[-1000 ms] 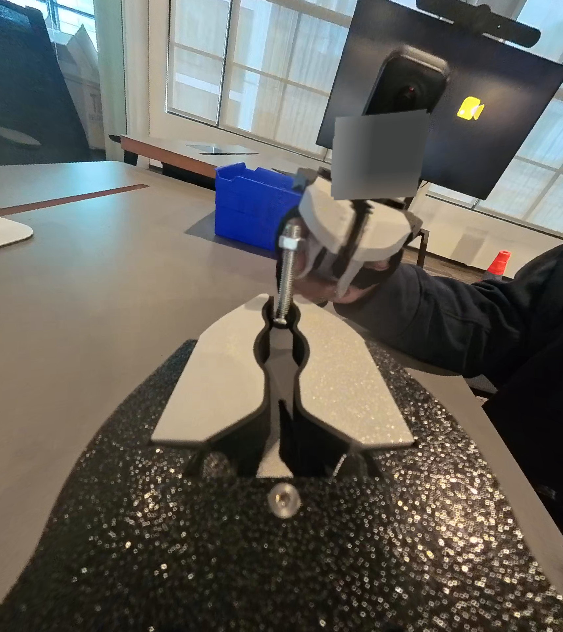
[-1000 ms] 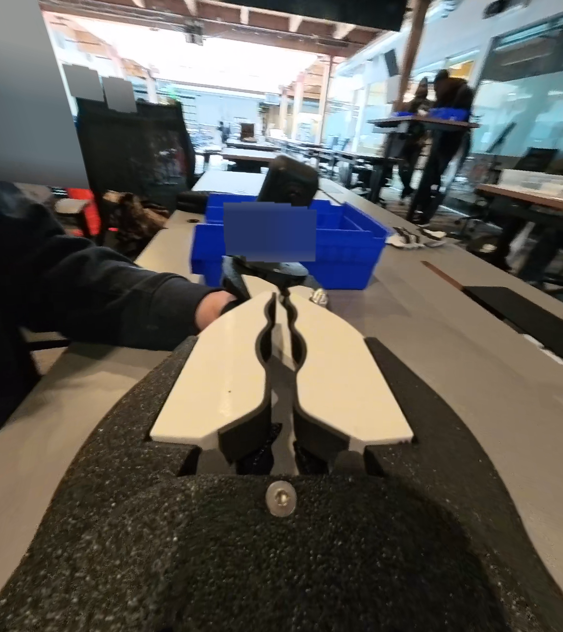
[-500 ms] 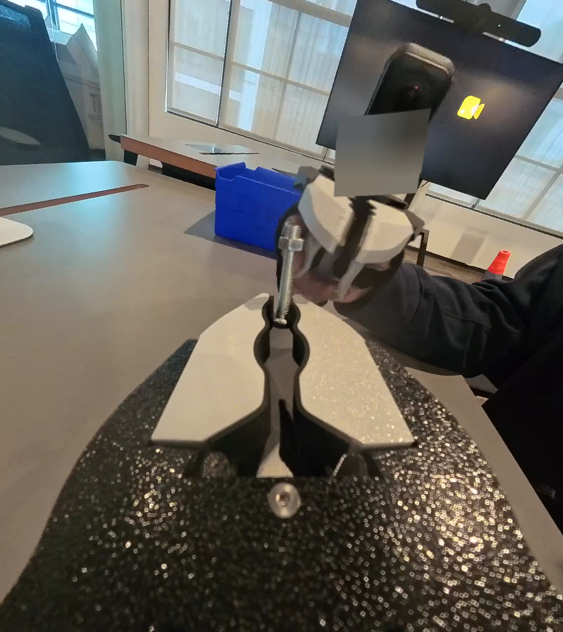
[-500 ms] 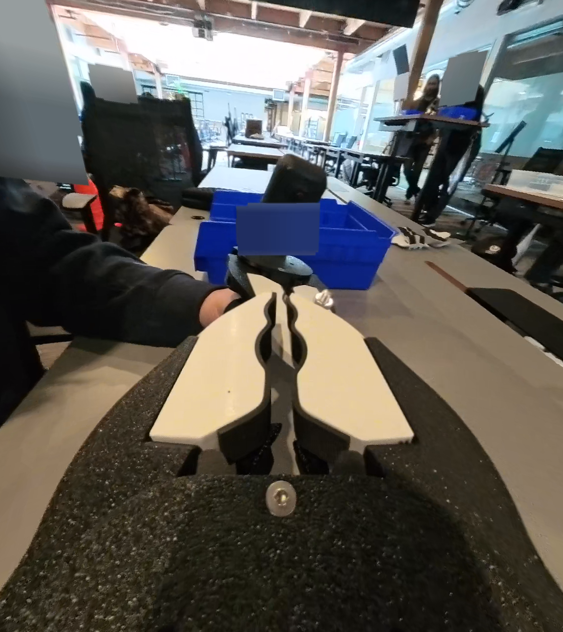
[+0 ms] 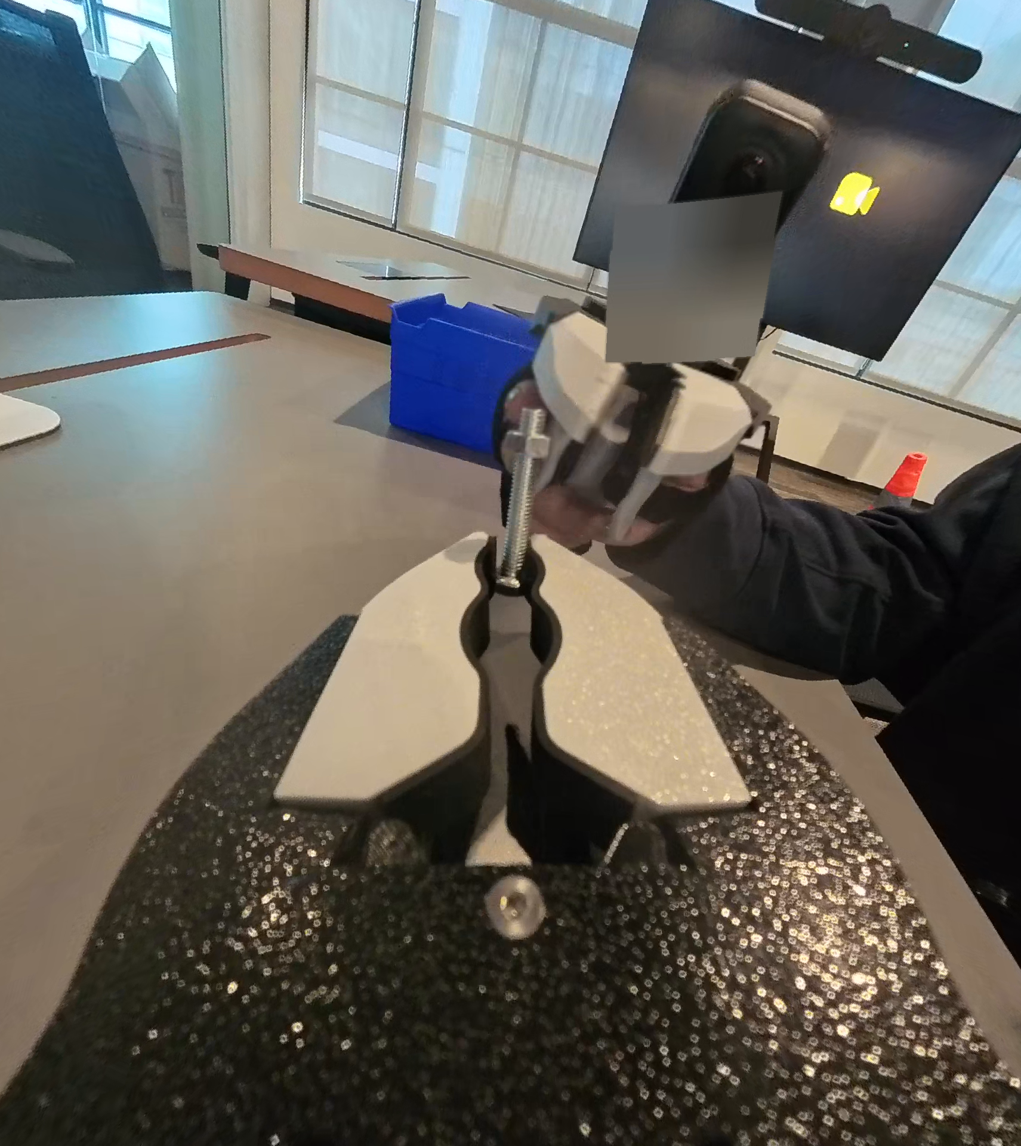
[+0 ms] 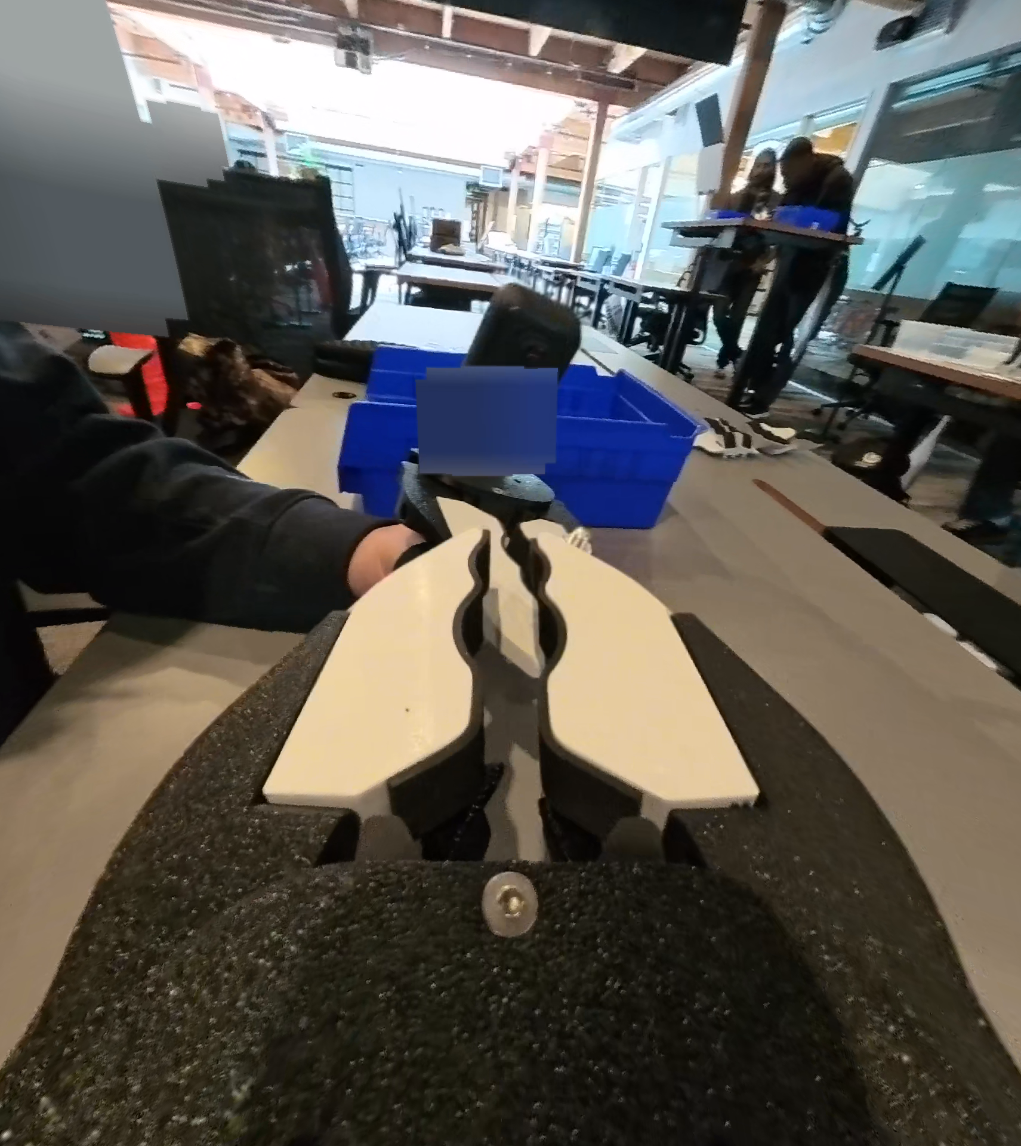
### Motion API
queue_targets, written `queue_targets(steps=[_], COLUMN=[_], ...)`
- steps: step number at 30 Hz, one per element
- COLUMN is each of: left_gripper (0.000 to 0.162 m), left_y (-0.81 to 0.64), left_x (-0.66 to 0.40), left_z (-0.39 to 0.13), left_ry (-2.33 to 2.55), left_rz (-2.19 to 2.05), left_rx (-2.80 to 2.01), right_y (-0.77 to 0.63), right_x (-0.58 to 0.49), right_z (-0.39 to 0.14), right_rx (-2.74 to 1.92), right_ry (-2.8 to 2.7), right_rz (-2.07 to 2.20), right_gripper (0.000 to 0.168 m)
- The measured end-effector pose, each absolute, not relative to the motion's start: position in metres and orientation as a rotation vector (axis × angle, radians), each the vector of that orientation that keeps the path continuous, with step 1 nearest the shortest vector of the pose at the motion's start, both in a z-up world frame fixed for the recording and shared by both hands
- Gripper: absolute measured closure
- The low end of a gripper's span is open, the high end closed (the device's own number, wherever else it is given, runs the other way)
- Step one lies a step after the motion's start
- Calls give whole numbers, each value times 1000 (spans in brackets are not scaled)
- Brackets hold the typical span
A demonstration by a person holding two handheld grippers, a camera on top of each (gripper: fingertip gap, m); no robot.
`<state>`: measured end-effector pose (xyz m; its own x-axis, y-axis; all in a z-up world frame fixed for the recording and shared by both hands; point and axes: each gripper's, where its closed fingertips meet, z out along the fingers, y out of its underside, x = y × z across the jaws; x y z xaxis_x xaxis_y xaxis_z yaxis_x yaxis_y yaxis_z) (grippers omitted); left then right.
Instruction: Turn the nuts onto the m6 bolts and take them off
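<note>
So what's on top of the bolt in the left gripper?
A nut sits near the top of the bolt; threads poke above it. The left gripper hides the bolt's lower end.

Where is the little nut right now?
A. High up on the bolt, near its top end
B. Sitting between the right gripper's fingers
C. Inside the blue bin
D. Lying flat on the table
A. In the left wrist view the nut sits near the top of the upright bolt, whose lower end the left gripper pinches; the right gripper is beside it.
</note>
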<state>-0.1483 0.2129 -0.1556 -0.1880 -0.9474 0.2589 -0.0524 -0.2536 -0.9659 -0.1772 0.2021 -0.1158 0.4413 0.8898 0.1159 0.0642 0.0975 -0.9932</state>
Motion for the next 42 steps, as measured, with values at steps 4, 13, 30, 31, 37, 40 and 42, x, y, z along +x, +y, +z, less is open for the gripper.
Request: queue_targets(steps=[4, 13, 30, 31, 37, 40, 42], left_gripper=[154, 154, 154, 154, 154, 154, 154], left_y=[213, 213, 212, 212, 212, 212, 212], left_x=[-148, -148, -148, -148, -147, -147, -147], left_z=[-156, -155, -156, -156, -156, -156, -156], left_ry=[1240, 1240, 1244, 1243, 1243, 1245, 1245], left_rz=[-1537, -1538, -1535, -1536, -1535, -1534, -1535], left_rx=[-1323, -1325, -1324, -1324, -1324, -1324, -1324], right_y=[216, 199, 213, 216, 208, 207, 213], right_x=[-172, -179, -172, -170, -177, -176, -171], right_z=[-116, -118, -117, -117, -120, -119, -118], right_rx=[-1350, -1346, -1372, -1382, -1363, -1371, -1371], right_ry=[-871, -965, -892, -875, -950, -942, -900], right_rz=[653, 808, 703, 683, 691, 721, 686], right_gripper=[140, 164, 153, 151, 156, 160, 155])
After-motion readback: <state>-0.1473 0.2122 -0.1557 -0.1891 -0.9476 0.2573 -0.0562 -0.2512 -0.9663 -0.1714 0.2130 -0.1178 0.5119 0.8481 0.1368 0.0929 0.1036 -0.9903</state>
